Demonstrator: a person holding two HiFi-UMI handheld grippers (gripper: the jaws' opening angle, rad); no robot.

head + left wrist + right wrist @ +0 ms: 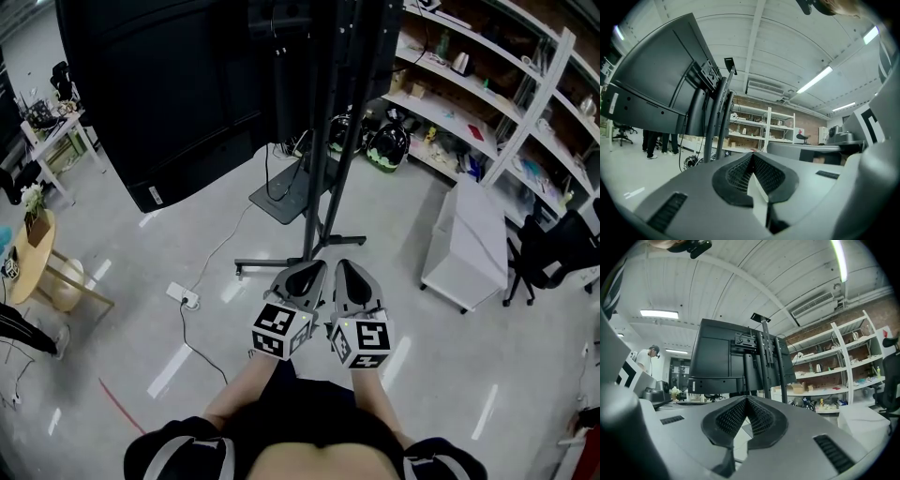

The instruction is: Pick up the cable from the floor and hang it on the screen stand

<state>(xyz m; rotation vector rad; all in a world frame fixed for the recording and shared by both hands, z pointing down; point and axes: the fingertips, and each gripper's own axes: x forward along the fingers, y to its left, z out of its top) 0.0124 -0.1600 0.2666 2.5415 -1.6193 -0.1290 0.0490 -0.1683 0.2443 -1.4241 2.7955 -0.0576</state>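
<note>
- In the middle of the room, pale glossy floor takes up most of the head view.
- Big black screen top left, mounted on the screen stand; the stand's dark poles drop to a wheeled base just ahead of the grippers.
- White shelves full of small stuff along the right wall.
- White cabinet on the floor right of the stand, office chair beside it.
- Small round desk at the left edge, with a plant on it.
- Left gripper held low in front of the person, jaws pressed together at the tips, nothing between them; its own view shows the same, pointing at the screen.
- Right gripper just beside the left one, jaws also pressed together and empty.
- Cable lies on the floor left of the stand base, running to a power strip; apart from both grippers, not hung on the stand.
</note>
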